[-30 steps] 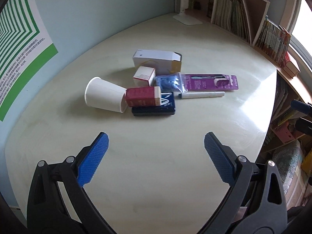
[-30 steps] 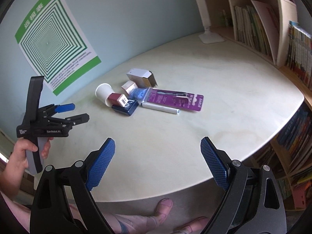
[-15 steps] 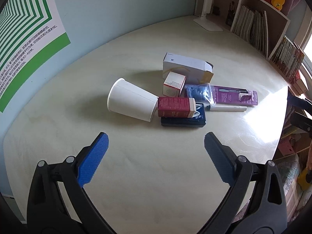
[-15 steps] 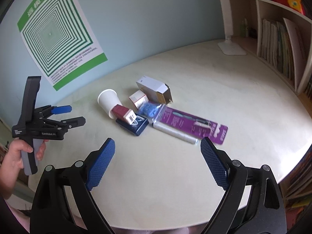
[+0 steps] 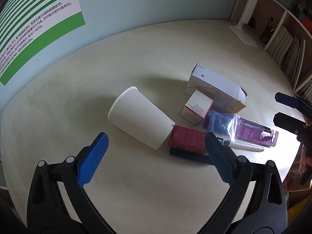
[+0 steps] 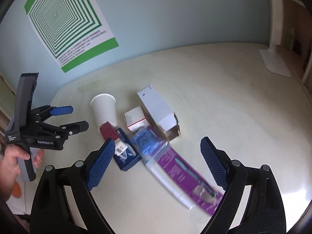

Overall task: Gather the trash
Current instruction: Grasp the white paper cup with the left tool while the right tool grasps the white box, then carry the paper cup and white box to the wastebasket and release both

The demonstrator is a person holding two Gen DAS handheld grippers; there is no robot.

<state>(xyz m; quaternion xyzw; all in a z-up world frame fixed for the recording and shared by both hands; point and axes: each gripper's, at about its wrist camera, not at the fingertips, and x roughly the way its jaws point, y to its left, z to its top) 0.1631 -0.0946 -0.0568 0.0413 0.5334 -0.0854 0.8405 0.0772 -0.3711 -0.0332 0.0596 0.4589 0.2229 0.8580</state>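
A pile of trash lies on the cream table [image 5: 78, 101]. A white paper cup [image 5: 139, 120] [image 6: 105, 110] lies on its side. Beside it are a dark red box [image 5: 187, 139], a dark blue flat box [image 6: 125, 155], a small white-and-red box [image 5: 197, 106], an open white carton [image 5: 214, 83] [image 6: 159, 110], a blue item in a clear bag [image 5: 220, 123] [image 6: 147, 143], a purple blister pack [image 6: 185, 173] and a white pen [image 5: 247, 147]. My left gripper [image 5: 156, 158] is open and empty, just short of the cup. My right gripper [image 6: 156, 163] is open and empty over the bag and purple pack.
A white lamp base [image 6: 275, 63] stands at the table's far right. Bookshelves [image 5: 288, 44] line the right side. A green striped poster [image 6: 66, 21] hangs on the blue wall behind. The table's edge runs close below both grippers.
Both grippers have moved in toward the pile, which now looms larger. The left has closed in on the cup, the right on the bag and purple pack. Nothing was gripped.
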